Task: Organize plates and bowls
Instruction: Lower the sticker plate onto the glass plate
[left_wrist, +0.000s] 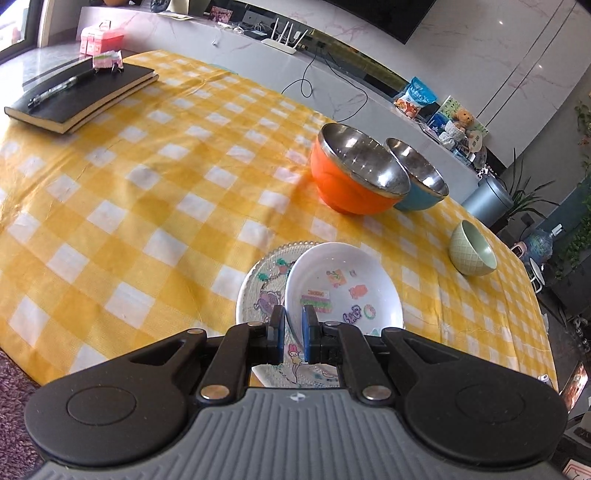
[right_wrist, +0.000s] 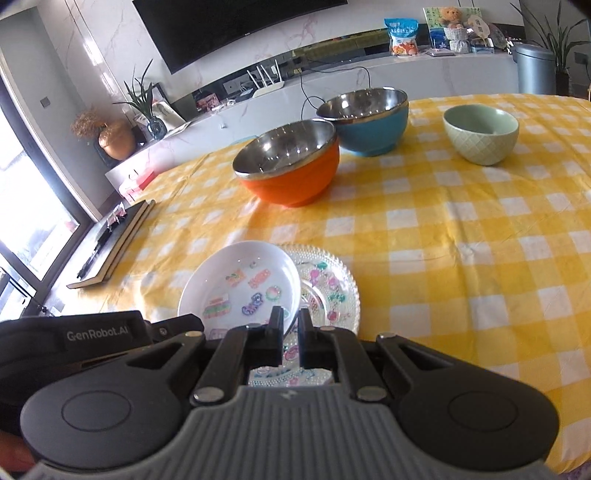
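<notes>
My left tongs (left_wrist: 293, 334) pinch the near rim of the white plate (left_wrist: 343, 280), and my right tongs (right_wrist: 290, 338) are closed on the clear plate (right_wrist: 332, 291). The white plate sits tilted, overlapping the clear one, both at the near edge of the surface (left_wrist: 147, 192). Further in stand the orange bowl (left_wrist: 351, 184) and blue bowl (left_wrist: 421, 192), touching each other. The green bowl (left_wrist: 471, 251) stands apart to their right. A notebook (left_wrist: 81, 96) lies far left.
</notes>
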